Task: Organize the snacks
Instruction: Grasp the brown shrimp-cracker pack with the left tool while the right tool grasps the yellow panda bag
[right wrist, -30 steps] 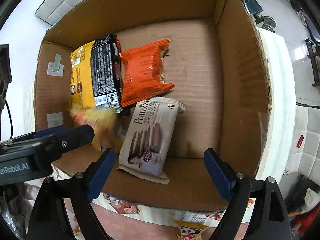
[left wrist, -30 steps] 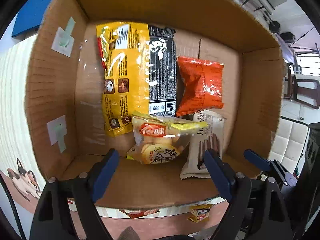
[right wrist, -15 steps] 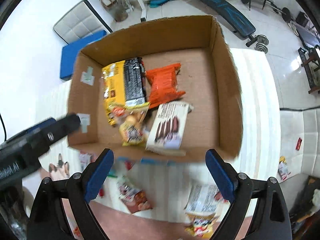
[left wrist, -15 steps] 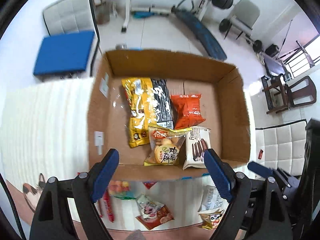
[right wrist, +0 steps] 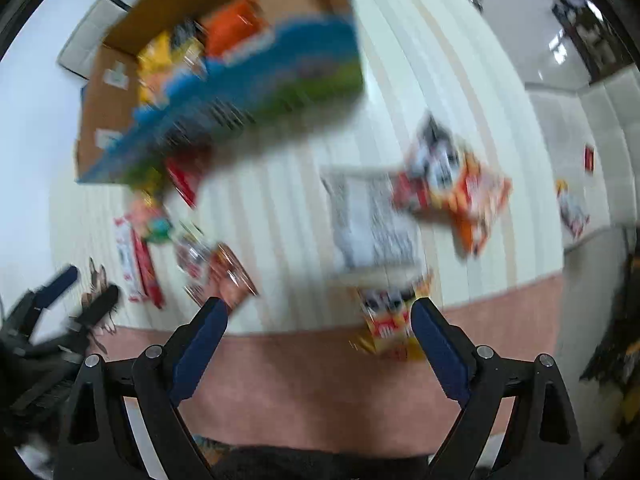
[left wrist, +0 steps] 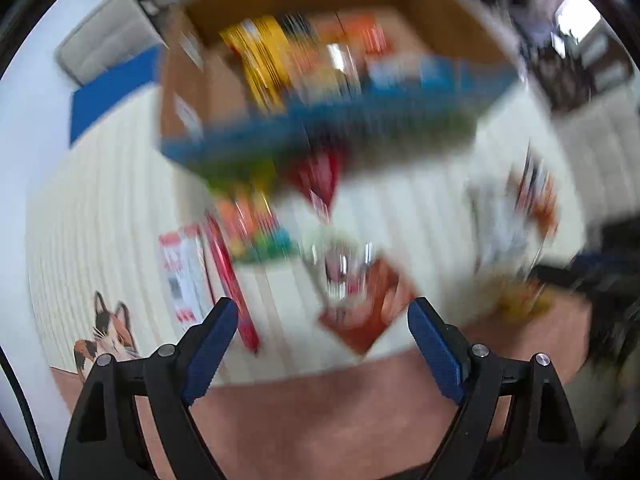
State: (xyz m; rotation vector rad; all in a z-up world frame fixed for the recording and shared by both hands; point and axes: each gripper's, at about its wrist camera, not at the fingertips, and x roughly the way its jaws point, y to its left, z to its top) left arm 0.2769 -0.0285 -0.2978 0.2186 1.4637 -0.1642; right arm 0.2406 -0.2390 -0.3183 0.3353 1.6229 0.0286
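Left wrist view, heavily smeared by motion, looks down on a cream, ribbed mat (left wrist: 100, 208) with a pinkish-brown border (left wrist: 320, 408) along its near edge and a printed calico cat (left wrist: 108, 332) at the left corner. The left tongs (left wrist: 320, 344) stand wide with nothing between them. Toward the top lies the cardboard box (left wrist: 192, 92), its outer front wall printed in blue and green, with yellow and orange snack packets (left wrist: 272, 60) inside, too blurred to tell apart. On the mat in front of the box lie loose snacks: a long red stick pack (left wrist: 230, 280) beside a white and red packet (left wrist: 180, 268), a brown-red packet (left wrist: 368, 316) just ahead of the tongs, and a pale bag (left wrist: 508, 216) off to the right. Behind the box a blue cushion (left wrist: 112, 92) and a pale padded seat (left wrist: 104, 48) sit on a white floor.

In the right wrist view the right tongs (right wrist: 320, 340) are also wide and empty, above the mat's border. A yellow and red packet (right wrist: 388, 328) lies just beside the right finger, partly off the cream part. Further out lie a grey-white bag (right wrist: 372, 220) and an orange and white bag (right wrist: 460, 184), touching or overlapping. The left tongs show at the lower left edge. At the right a pale padded surface (right wrist: 600, 120) carries a small packet (right wrist: 574, 208).
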